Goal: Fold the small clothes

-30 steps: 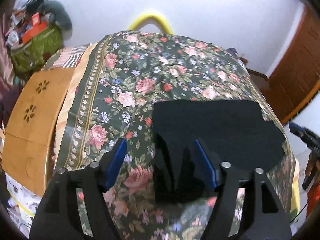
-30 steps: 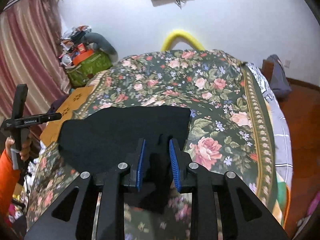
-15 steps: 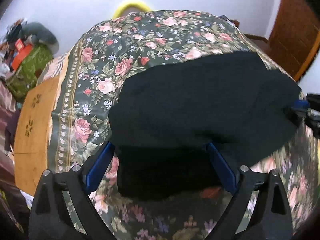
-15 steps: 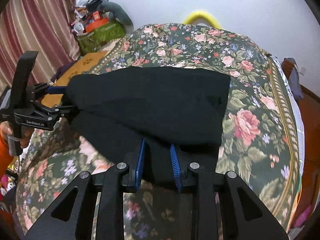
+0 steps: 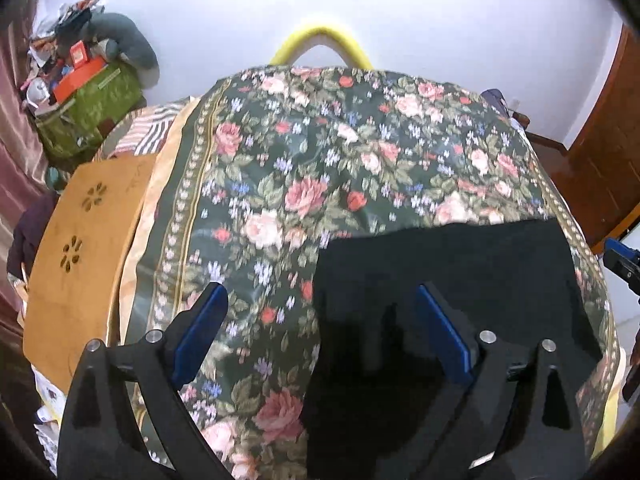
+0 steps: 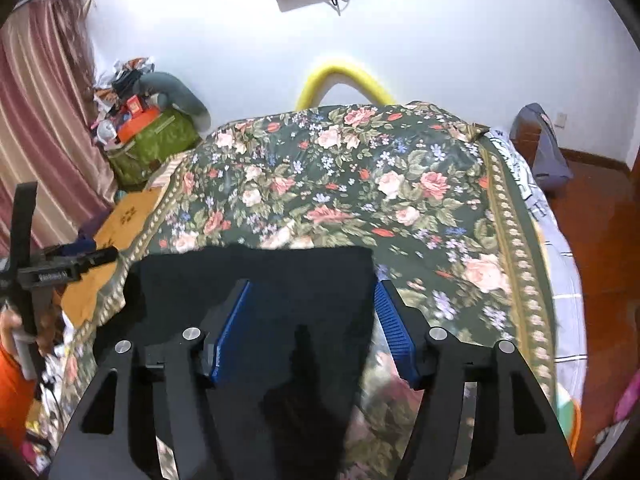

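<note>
A flat piece of black soft cloth [image 5: 444,280] lies on the near part of a bed covered with a dark green blanket with pink and red roses [image 5: 320,168]. The cloth looks like a neat rectangle with straight edges.

The left gripper [image 5: 320,332] hangs over the left edge of the black cloth. Its two blue fingers are wide apart and hold nothing. One finger is above the flowers and the other is above the cloth. The right gripper [image 6: 312,332] hangs over the right side of the cloth. Its blue fingers are also spread apart with nothing between them. I cannot tell if the fingers touch the cloth.

The blanket has a pale border with a small leaf pattern down each side. Beside the bed, on the left, stands a light brown wooden board with flower-shaped holes [image 5: 80,248]. Behind it is a green bag piled with boxes and a grey stuffed toy [image 5: 92,108]. A bent yellow foam tube [image 5: 320,42] pokes up behind the far end of the bed. The wall [image 5: 440,20] is white. A pink striped curtain [image 6: 44,120] hangs on the left, and the red-brown wooden floor [image 6: 600,208] shows on the right.
</note>
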Demonstrator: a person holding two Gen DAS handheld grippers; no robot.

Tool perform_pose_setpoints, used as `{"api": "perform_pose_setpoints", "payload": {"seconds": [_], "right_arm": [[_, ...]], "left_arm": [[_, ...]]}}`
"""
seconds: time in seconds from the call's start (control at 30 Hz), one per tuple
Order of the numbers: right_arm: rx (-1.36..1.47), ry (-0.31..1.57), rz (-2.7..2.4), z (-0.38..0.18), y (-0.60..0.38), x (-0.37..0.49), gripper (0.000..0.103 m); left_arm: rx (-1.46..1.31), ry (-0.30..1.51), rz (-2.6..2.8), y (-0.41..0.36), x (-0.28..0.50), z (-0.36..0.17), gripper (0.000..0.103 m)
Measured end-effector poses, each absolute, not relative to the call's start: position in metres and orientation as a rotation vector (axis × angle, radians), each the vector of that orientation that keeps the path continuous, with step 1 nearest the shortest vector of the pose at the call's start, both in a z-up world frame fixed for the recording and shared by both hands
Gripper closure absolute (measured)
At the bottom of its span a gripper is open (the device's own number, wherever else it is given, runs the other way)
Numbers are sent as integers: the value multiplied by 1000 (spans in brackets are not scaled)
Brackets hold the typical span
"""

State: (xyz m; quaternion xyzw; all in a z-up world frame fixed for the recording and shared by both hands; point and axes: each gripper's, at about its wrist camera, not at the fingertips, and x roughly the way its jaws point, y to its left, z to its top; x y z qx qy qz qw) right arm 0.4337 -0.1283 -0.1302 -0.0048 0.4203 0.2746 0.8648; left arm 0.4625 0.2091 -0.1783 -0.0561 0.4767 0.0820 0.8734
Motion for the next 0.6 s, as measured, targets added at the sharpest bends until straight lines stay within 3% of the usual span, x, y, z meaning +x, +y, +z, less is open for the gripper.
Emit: {"api": "perform_pose_setpoints", "payload": {"seconds": [0.2,0.53,0.6], "right_arm": [[-25,925,587,-147,-140,419,27],[89,1039,605,-200,-141,432,26],[97,1013,620,-198,-136,431,27]], "left_arm": [[-208,1097,115,211,448,-214,8],[-499,1134,17,222,453,-259,8],[-582,1130,-53,225,457,-262,16]]}}
